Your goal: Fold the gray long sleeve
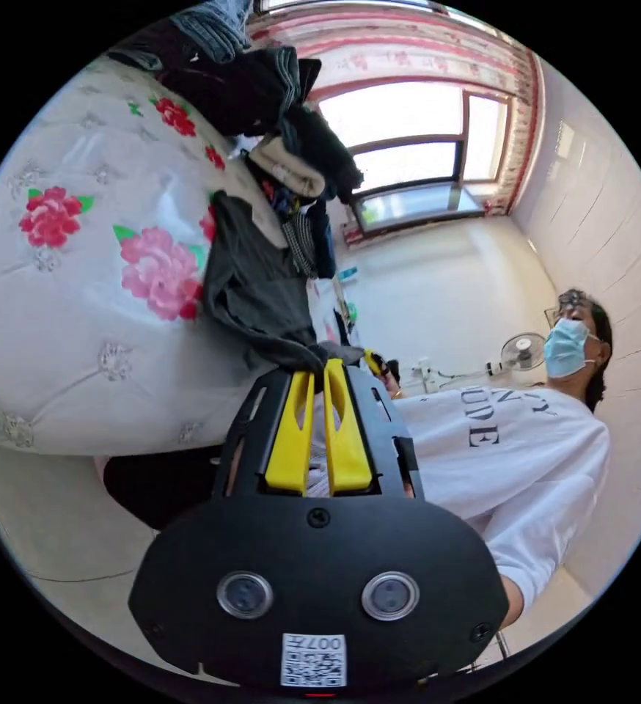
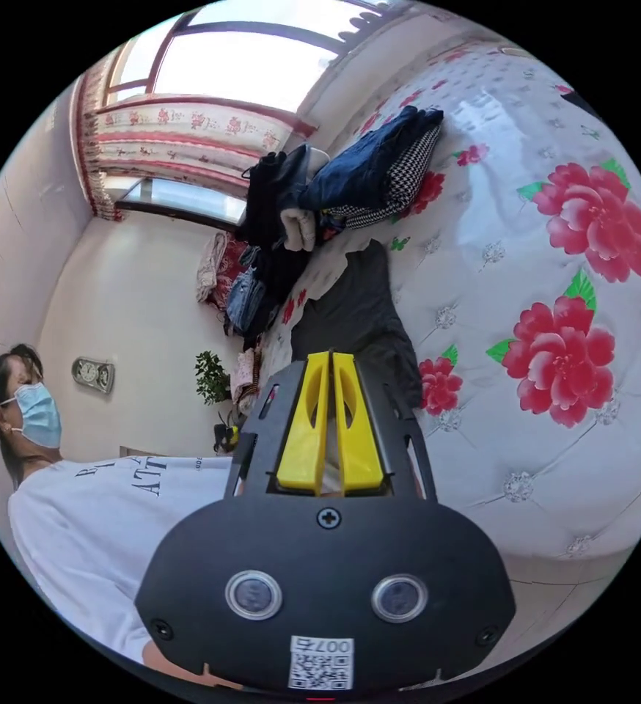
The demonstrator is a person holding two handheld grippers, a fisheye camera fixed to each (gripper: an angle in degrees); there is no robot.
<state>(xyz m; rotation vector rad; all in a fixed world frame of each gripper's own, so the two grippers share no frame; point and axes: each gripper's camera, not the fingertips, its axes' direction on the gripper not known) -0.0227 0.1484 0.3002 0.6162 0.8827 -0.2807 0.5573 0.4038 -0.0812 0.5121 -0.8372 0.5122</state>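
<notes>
Your gray long-sleeve shirt [image 2: 357, 315] lies on the white, flower-printed quilted bed [image 2: 555, 455], its near end at your closed yellow fingers [image 1: 346, 425]. Beyond it sits the heap of dark mixed clothes [image 2: 335, 191], toward the window [image 1: 408, 147].

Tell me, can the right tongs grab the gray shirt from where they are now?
Probably yes. In the right gripper view the right tongs are closed with their tips right at the edge of the gray long sleeve lying on the flowered bedspread. Nothing stands between them, though whether they already pinch cloth is unclear.
</notes>
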